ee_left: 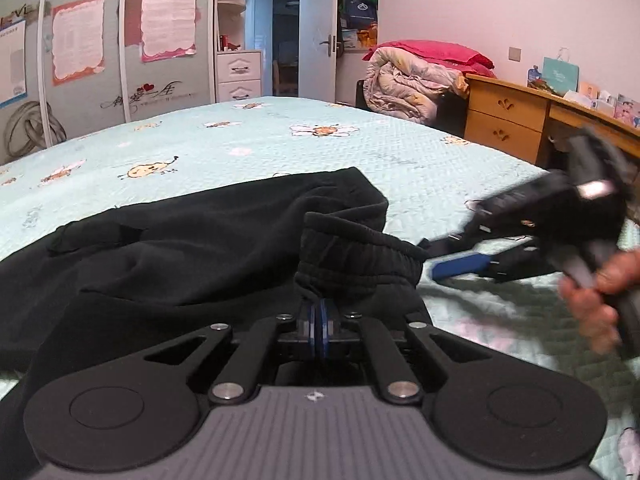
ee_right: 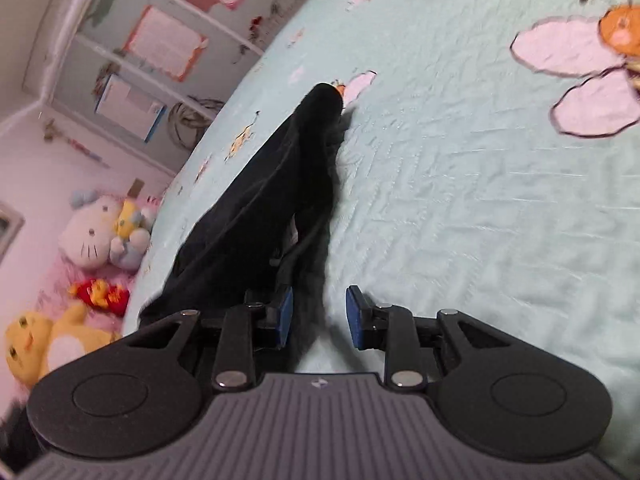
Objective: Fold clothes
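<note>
A black garment (ee_left: 192,240) lies crumpled on the light blue bedspread (ee_left: 280,140). My left gripper (ee_left: 319,320) is shut on its ribbed elastic band (ee_left: 356,256), which bunches up just above the blue pads. My right gripper (ee_right: 319,316) is open, its blue pads (ee_right: 354,316) apart, with a fold of the same black garment (ee_right: 272,200) running between them and away across the bed. In the left wrist view the right gripper (ee_left: 444,264) comes in blurred from the right, its tips at the band's right end, held by a hand (ee_left: 600,304).
A wooden desk (ee_left: 508,116) with drawers stands right of the bed, a rolled quilt (ee_left: 412,84) beside it. A wardrobe with posters (ee_left: 120,40) and an open door (ee_left: 316,36) are beyond the bed. Plush toys (ee_right: 100,232) lie past the bed's edge in the right wrist view.
</note>
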A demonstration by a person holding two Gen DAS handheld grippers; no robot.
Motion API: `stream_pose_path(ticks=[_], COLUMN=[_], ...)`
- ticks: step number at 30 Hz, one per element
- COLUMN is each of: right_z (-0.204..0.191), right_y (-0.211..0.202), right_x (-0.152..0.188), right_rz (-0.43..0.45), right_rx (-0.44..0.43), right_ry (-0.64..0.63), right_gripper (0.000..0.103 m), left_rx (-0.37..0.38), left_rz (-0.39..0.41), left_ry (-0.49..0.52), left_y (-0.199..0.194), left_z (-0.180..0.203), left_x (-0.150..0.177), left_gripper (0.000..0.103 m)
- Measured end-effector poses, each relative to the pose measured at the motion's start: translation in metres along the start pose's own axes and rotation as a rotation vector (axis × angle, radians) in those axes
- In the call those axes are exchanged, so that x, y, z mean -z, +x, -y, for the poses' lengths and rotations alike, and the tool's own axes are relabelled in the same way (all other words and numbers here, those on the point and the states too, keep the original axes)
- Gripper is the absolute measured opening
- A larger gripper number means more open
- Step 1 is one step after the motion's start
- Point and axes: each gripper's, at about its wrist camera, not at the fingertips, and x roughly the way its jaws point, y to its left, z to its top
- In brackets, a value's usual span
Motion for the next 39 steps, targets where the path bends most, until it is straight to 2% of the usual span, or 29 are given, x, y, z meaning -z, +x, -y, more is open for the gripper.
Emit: stream_pose_path(ticks=[3, 6, 14, 16, 17, 18, 20, 22, 23, 24, 26, 28, 30, 32, 34, 37, 38, 39], right_z=[0.005, 0.013, 0.007, 0.001, -0.001, -0.004, -0.015, -0.019, -0.014, -0.007, -0.003, -0.003, -0.002, 0.004, 0.012, 0.017, 0.017, 0.017], right_y=[0.014, 0.012, 0.042, 0.05, 0.053, 0.053, 0.042, 0.014, 0.004, 0.001, 0.001, 0.002, 0.004, 0.004, 0.002, 0.001, 0.001, 0.001], right_x=[-0.011, -0.022, -0.032, -0.033, -0.032, -0.029, -0.024, -0.022, -0.02, -0.019, -0.015, -0.014, -0.016, -0.018, -0.019, -0.019, -0.019, -0.019], right_rz=[0.001, 0.013, -0.079, -0.092, -0.09, -0.08, -0.035, 0.073, 0.112, 0.119, 0.117, 0.115, 0.107, 0.099, 0.096, 0.096, 0.096, 0.096], right_rx=[-0.025, -0.088, -0.067, -0.052, -0.036, -0.018, 0.038, 0.121, 0.177, 0.217, 0.225, 0.23, 0.224, 0.203, 0.167, 0.148, 0.148, 0.148], right_ry=[0.071, 0.148, 0.097, 0.057, 0.036, 0.01, -0.08, -0.18, -0.187, -0.179, -0.192, -0.21, -0.208, -0.192, -0.159, -0.136, -0.134, -0.133], right_gripper=[0.031, 0.033, 0.035, 0.025, 0.009, 0.005, 0.004, 0.004, 0.004, 0.004, 0.003, 0.004, 0.004, 0.004, 0.004, 0.002, 0.002, 0.002], left_rx=[0.006, 0.001, 0.017, 0.035, 0.054, 0.077, 0.119, 0.141, 0.126, 0.107, 0.059, -0.02, -0.124, -0.194, -0.214, -0.233, -0.233, -0.227], left_rz=[0.011, 0.011, 0.034, 0.04, 0.037, 0.032, 0.022, 0.016, 0.016, 0.014, 0.014, 0.02, 0.022, 0.012, -0.03, -0.069, -0.079, -0.091], left_ry=[0.005, -0.012, -0.015, -0.01, -0.009, -0.009, -0.016, -0.018, -0.009, -0.007, -0.031, -0.066, -0.118, -0.181, -0.219, -0.199, -0.176, -0.137], left_y=[-0.004, -0.008, -0.016, -0.018, -0.018, -0.019, -0.024, -0.031, -0.035, -0.039, -0.048, -0.058, -0.065, -0.068, -0.066, -0.062, -0.06, -0.056], left_z=[-0.001, -0.005, -0.001, 0.002, 0.003, 0.003, 0.0, -0.006, -0.009, -0.014, -0.031, -0.052, -0.076, -0.102, -0.125, -0.144, -0.149, -0.152], left_x=[0.001, 0.003, 0.003, 0.001, 0.001, 0.0, -0.001, 0.0, 0.001, 0.004, 0.009, 0.014, 0.018, 0.021, 0.026, 0.036, 0.039, 0.041], left_gripper=[0.004, 0.004, 0.004, 0.004, 0.004, 0.004, 0.007, 0.009, 0.014, 0.025, 0.041, 0.043, 0.054, 0.059, 0.06, 0.061, 0.065, 0.074])
